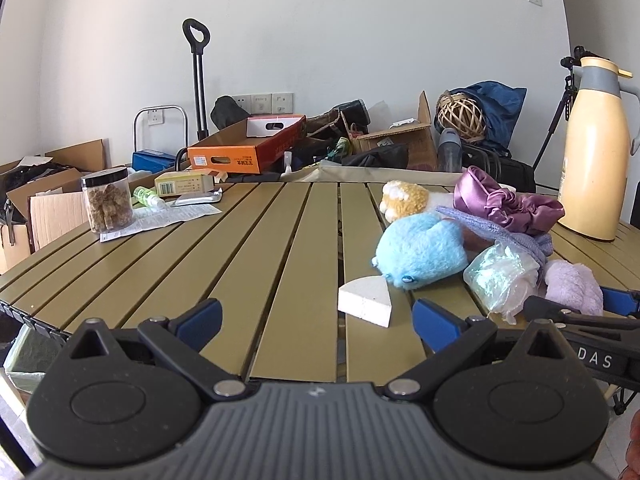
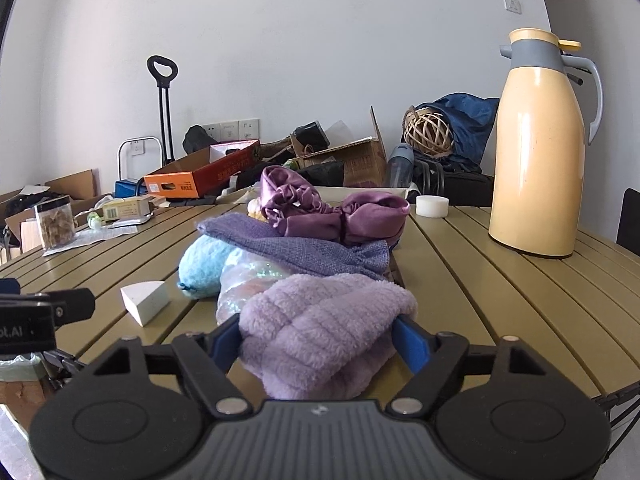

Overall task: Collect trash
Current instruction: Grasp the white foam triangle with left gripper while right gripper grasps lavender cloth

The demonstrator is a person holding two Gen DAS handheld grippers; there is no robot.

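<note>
Right tongs point(image 2: 316, 340): I have both pads against the lilac fleece point(image 2: 328, 332) at the near counter point(image 2: 500, 300) edge, gripping it.
Left tongs point(image 1: 316, 316): open, empty, short of the foam wedge point(image 1: 366, 300).
Risk: I judge the fleece may drag the plastic bag point(image 2: 240, 280) it touches off the edge.
Room: counter bare on the left; flask point(image 2: 538, 152) well clear on the right.

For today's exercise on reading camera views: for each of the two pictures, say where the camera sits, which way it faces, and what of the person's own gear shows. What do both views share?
Left wrist: sits on the left gripper, facing across the slatted table toward the white wedge; jaws open, empty.
Right wrist: sits on the right gripper, facing the yellow jug; the lilac fleece cloth lies between its fingers.
Shared: table, wedge, blue plush toy, jug, the wall clutter.
</note>
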